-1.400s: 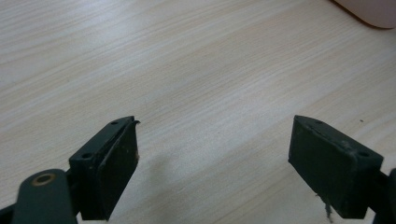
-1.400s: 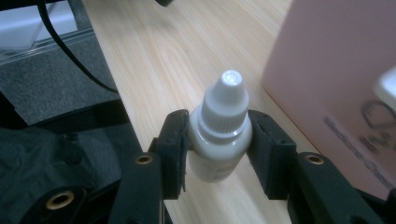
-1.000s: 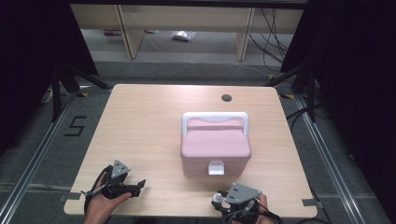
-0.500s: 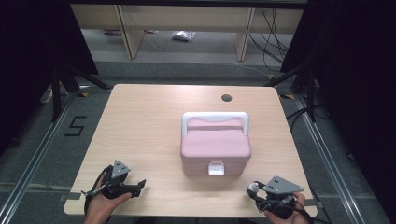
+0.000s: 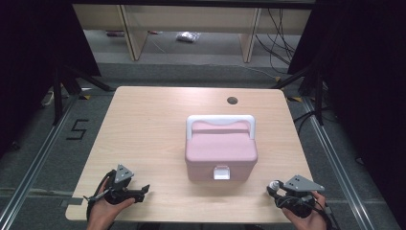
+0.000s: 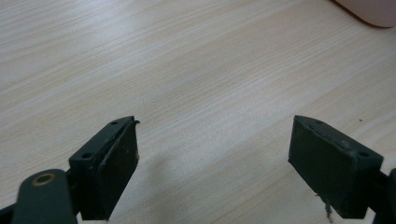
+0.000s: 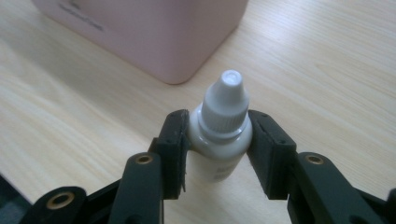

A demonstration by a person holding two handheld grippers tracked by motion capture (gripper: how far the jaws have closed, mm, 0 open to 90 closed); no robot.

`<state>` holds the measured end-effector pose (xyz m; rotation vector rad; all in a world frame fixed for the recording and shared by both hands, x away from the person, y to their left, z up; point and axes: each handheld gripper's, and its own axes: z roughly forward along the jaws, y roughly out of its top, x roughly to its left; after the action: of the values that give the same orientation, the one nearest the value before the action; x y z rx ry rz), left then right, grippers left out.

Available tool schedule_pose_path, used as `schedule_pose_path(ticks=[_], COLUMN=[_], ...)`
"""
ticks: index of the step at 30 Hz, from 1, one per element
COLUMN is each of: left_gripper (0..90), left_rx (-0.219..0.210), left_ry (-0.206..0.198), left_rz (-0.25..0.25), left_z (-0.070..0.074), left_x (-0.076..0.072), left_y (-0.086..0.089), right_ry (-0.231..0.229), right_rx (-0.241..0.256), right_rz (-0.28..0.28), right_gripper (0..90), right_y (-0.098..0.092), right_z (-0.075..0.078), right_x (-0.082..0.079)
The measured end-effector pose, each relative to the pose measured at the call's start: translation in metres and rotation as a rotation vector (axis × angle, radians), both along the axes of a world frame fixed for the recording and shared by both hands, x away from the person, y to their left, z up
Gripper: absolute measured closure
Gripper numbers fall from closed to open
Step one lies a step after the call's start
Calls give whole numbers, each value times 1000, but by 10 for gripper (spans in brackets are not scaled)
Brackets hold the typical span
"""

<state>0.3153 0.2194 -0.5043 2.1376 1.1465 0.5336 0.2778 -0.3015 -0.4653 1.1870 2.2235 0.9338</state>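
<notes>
Here, at the near edge of the tabletop (image 5: 143,124), we hold a gripper in each hand. Our right gripper (image 7: 218,140) sits by the near right corner, its fingers (image 7: 175,140) pinching a small white bottle (image 7: 219,130) at the shoulder, one on each side. The bottle's ribbed cap and nozzle tip point past the fingertips towards the box. In the high view the bottle (image 5: 274,186) shows as a pale spot at the front of the right gripper (image 5: 277,191), just off the near right corner of the box.

Our left gripper (image 5: 143,190) lies by the near left corner, pointing along the near edge towards the box. In its own view the left gripper (image 6: 212,149) has its fingers (image 6: 112,158) spread wide with bare wood between them.

Farther in, near the middle of the tabletop and a little right, stands the pink box (image 5: 220,151), lid down. Its white latch (image 5: 221,172) faces the near edge, and its white handle (image 5: 220,120) lies towards the far edge. Beyond it, near the far edge, is a dark round hole (image 5: 232,100).
</notes>
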Motion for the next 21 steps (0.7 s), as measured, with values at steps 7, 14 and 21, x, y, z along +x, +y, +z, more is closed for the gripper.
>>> schedule_pose_path(ticks=[7, 14, 21], left_gripper=[153, 153, 153], left_rx=[-9, -8, -17], left_ry=[-3, 7, 6], left_rz=[0, 0, 13], left_z=[-1, -1, -1], left_x=[1, 0, 0], left_y=[1, 0, -1], right_ry=[-11, 3, 13], right_rx=[-14, -6, -19], right_rz=[-56, -99, -124], right_gripper=[602, 602, 602], right_y=[-17, -28, -32], right_z=[-3, -7, -9], right_x=[19, 37, 48])
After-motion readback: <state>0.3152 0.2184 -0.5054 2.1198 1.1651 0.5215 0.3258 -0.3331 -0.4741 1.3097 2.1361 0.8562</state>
